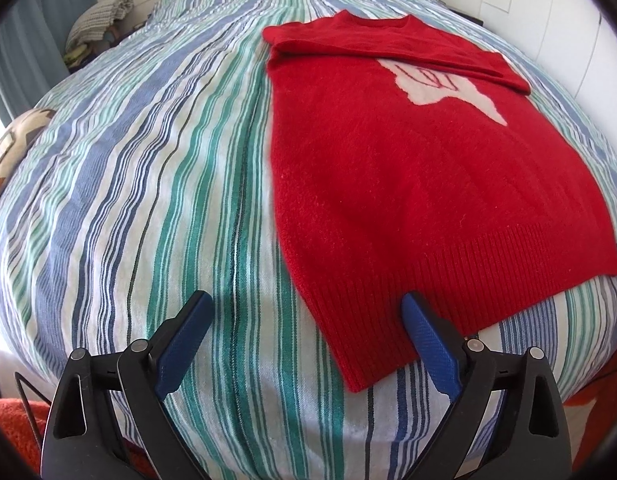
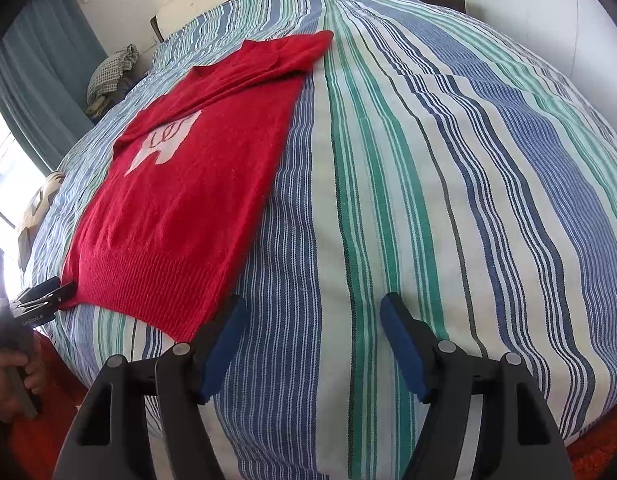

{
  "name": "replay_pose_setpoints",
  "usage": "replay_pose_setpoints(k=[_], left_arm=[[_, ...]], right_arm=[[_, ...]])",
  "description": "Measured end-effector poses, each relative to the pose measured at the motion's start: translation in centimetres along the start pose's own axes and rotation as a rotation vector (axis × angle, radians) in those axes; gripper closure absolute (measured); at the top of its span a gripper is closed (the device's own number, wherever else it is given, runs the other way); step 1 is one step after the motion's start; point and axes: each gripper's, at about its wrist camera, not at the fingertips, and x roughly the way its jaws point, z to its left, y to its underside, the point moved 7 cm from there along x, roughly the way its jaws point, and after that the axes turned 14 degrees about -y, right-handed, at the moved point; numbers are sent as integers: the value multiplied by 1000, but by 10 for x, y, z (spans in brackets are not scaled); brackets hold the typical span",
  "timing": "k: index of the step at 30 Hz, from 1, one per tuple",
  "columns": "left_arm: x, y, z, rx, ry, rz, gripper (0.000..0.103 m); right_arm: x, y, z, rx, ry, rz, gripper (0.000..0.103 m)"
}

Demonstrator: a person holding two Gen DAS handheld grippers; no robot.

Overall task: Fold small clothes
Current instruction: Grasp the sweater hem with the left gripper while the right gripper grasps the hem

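Observation:
A red knit sweater (image 1: 408, 168) with a white hand motif lies flat on the striped bedspread (image 1: 148, 168), sleeves folded across the chest, ribbed hem towards me. My left gripper (image 1: 306, 308) is open and empty, just above the hem's near left corner. In the right wrist view the sweater (image 2: 188, 200) lies to the left. My right gripper (image 2: 310, 312) is open and empty over bare bedspread (image 2: 428, 184), just right of the hem's corner. The left gripper (image 2: 48, 294) shows at that view's left edge by the hem.
A checked pillow (image 1: 104, 16) lies at the bed's far left corner, by a teal curtain (image 2: 40, 80). A patterned cushion (image 1: 12, 144) sits at the bed's left edge. Orange fabric (image 1: 12, 424) lies below the bed's near edge. A white wall (image 1: 568, 20) runs along the right.

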Motion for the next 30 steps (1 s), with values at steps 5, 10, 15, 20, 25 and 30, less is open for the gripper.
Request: replay_pose_setpoints(k=[5, 10, 15, 20, 25, 30], left_arm=[[-4, -3, 3, -13, 0, -14, 6], [-24, -17, 20, -75, 21, -89, 7], [-34, -21, 48, -166, 70, -103, 7], [-13, -3, 36, -155, 161, 31, 9], [-5, 3, 10, -101, 211, 67, 24], [-2, 2, -2, -105, 286, 99, 94]], right_arm=[[-1, -1, -2, 25, -20, -7, 33], [-13, -5, -3, 74, -60, -46, 33], [-47, -17, 3, 93, -130, -155, 33], [-46, -5, 25, 138, -297, -94, 33], [-12, 6, 45, 142, -364, 4, 33], [24, 2, 48, 188, -404, 50, 56]])
